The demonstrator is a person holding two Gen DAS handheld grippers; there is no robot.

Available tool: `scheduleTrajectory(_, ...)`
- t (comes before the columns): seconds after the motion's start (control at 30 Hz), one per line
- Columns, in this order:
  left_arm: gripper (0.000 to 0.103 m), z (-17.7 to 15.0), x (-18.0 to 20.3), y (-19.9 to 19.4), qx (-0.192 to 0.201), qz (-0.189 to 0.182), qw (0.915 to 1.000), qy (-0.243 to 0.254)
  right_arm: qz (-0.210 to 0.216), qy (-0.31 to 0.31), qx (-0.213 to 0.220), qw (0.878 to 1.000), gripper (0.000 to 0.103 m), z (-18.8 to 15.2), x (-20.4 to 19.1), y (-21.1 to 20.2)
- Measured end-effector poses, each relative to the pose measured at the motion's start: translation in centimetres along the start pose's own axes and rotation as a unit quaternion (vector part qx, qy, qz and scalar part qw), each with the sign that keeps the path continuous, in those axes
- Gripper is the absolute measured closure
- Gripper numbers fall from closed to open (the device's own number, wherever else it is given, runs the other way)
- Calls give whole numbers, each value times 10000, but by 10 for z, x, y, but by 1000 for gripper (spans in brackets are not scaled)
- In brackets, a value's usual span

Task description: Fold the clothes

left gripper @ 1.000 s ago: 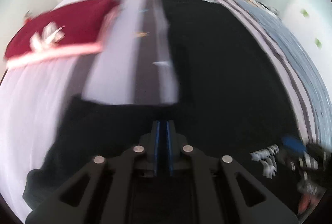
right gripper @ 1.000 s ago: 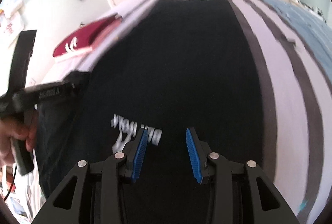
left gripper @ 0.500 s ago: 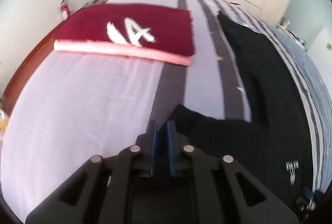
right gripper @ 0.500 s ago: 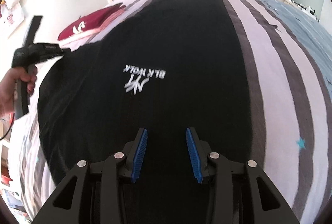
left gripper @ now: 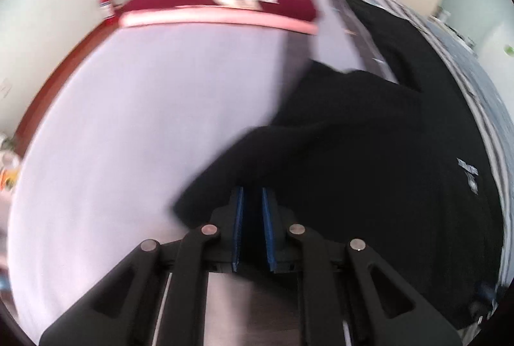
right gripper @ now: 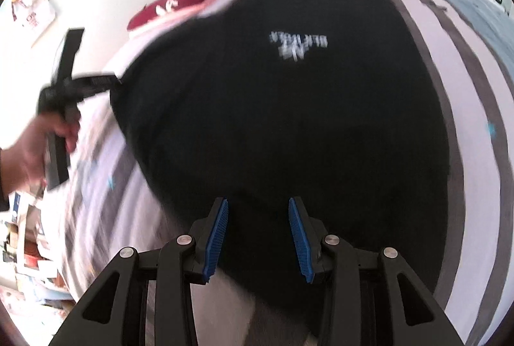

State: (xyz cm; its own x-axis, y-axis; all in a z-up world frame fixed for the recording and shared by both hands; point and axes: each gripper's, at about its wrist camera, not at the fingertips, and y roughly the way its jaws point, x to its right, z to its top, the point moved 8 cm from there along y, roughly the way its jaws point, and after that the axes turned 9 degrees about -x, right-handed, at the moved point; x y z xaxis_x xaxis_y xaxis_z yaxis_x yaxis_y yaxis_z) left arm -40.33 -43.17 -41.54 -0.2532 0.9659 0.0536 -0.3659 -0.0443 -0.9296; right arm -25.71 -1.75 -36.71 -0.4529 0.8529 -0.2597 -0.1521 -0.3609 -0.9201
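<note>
We read the black cotton T-shirt spread across the striped bed as light and floppy, best pinched at a hem corner: left gripper fingers are opening off its sleeve, right gripper fingers apart, empty

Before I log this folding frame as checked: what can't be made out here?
- Left wrist view: whether the left hand-held gripper, opening, still pinches the black shirt; dark cloth hides the gap.
- Right wrist view: shirt print unreadable, motion blur.
- Right wrist view: shirt's near hem hidden behind the right hand-held gripper.
</note>
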Motion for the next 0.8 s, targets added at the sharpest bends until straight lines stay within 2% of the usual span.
scheduleTrajectory(0.03, 92, -2, -5, -2, 0, 88, 9999, -61, 14, -58, 15, 10000, 67, -8, 1, -1)
scheduleTrajectory(0.13, 92, -11, 16, -20, 80, -77, 9999, 63, 56, -190, -25, 9998, 67, -24, 3, -5)
scheduleTrajectory(0.23, 92, -30, 73, -43, 136, -600, 9967, 528, 119, -274, -121, 9995, 67, -33, 6, -8)
scheduleTrajectory(0.3, 89, -53, 112, -57, 58, -975, 9915, 864, 164, -336, -152, 9992, 67, -36, 8, -9)
scheduleTrajectory(0.37, 89, -70, 140, -59, -49, -1108, 9871, 1153, 197, -348, -151, 9991, 67, -35, 8, -9)
scheduleTrajectory(0.43, 89, -87, 154, -51, -234, -1081, 9851, 1319, 188, -391, -138, 9990, 67, -37, 7, -9)
scheduleTrajectory(0.5, 89, -94, 143, -35, -364, -903, 9885, 1157, 225, -355, -130, 9990, 67, -35, 8, -9)
scheduleTrajectory(0.57, 91, -91, 125, -30, -315, -813, 9914, 974, 252, -327, -121, 9991, 67, -34, 9, -8)
scheduleTrajectory(0.63, 98, -83, 102, -30, -262, -624, 9943, 828, 265, -311, -111, 9991, 67, -36, 10, -9)
scheduleTrajectory(0.77, 98, -63, 64, -28, -219, -262, 9978, 561, 260, -315, -125, 9991, 67, -37, 10, -10)
scheduleTrajectory(0.8, 98, -55, 56, -28, -190, -69, 9985, 518, 255, -320, -135, 9991, 67, -37, 10, -10)
